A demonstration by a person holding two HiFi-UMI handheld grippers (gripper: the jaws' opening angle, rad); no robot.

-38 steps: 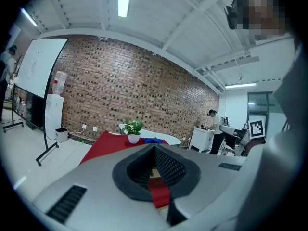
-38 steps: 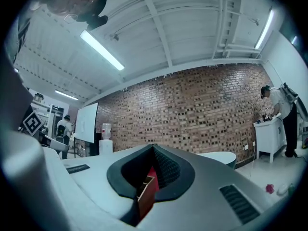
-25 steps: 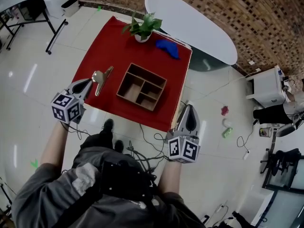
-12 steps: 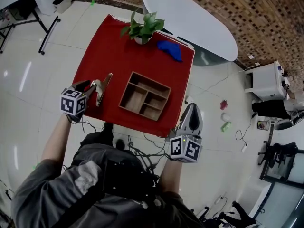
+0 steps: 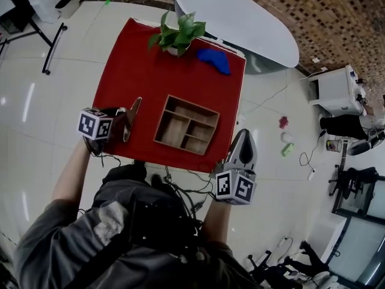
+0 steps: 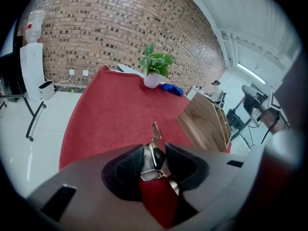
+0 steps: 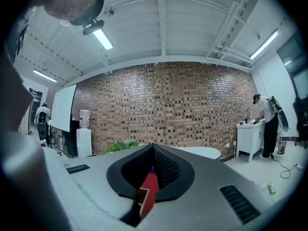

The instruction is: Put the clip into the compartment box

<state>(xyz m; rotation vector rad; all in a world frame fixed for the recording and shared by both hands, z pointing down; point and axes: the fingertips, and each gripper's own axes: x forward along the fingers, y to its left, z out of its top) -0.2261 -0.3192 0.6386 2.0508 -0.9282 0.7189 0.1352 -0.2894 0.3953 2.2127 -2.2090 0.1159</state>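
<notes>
Red cloth (image 5: 150,59) is spread over the square table, and the metal clip (image 5: 135,108) is seen on it near the left edge, to the left of the wooden compartment box (image 5: 194,105) and apart from it. The left gripper (image 5: 122,120) is pointed down at the cloth around the clip. Its jaws have just been opened wide and then drawn in a little, and they are seen standing apart. In the left gripper view the clip's hinged end is framed between the two dark pads (image 6: 126,167), and its slim end reaches out past the tips toward the potted plant (image 5: 177,35). Red cloth is visible in the gap beneath it. Whether the clip's side brushes the left pad cannot be made out, but no squeeze on it is seen. The right gripper (image 5: 242,132) is held level off the table's near right corner, clear of the box. Its jaws are drawn together at the tips with nothing between them. Only a sliver of cloth and box is glimpsed through the narrow slit.
</notes>
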